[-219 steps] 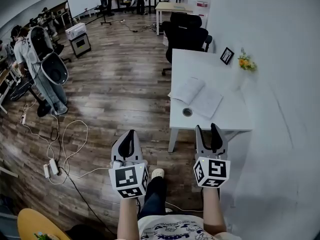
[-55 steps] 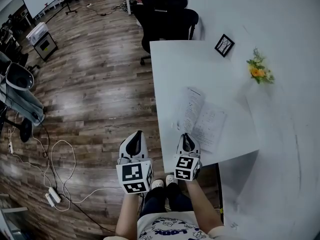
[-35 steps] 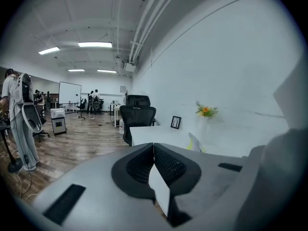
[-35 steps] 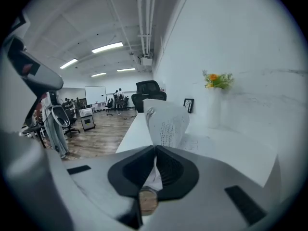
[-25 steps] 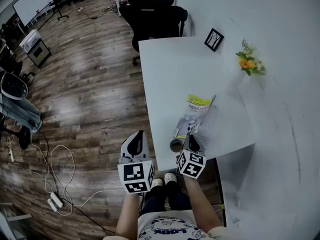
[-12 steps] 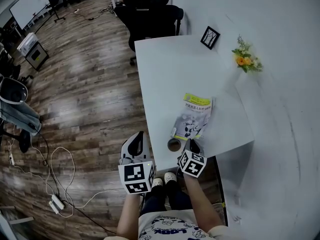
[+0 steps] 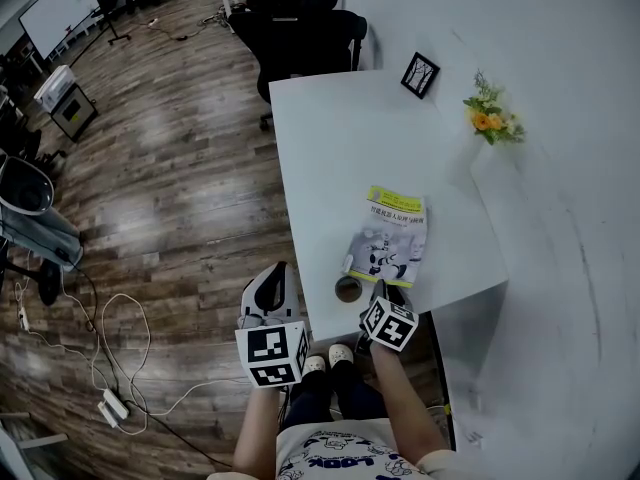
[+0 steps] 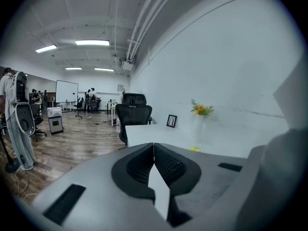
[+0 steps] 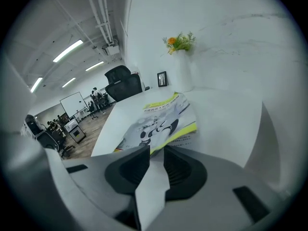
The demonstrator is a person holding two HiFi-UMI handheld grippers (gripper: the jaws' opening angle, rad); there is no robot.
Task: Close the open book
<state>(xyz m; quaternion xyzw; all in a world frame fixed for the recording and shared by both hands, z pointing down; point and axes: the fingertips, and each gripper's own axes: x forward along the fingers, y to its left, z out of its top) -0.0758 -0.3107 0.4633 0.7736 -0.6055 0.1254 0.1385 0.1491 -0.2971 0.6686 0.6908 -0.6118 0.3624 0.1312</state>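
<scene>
While our right tongs (image 7: 385, 289) ease apart empty, the book (image 7: 390, 236) lies closed, yellow-trimmed cover up, on a white counter (image 7: 330, 138); left tongs (image 7: 275, 270) pinched together, wood floor (image 7: 180, 168) beside.

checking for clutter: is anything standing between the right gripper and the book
Nothing visible. The right gripper is at the closed book's near edge, its jaws opening with that edge at their tips. A small round object lies on the table left of the gripper, off to the side.
</scene>
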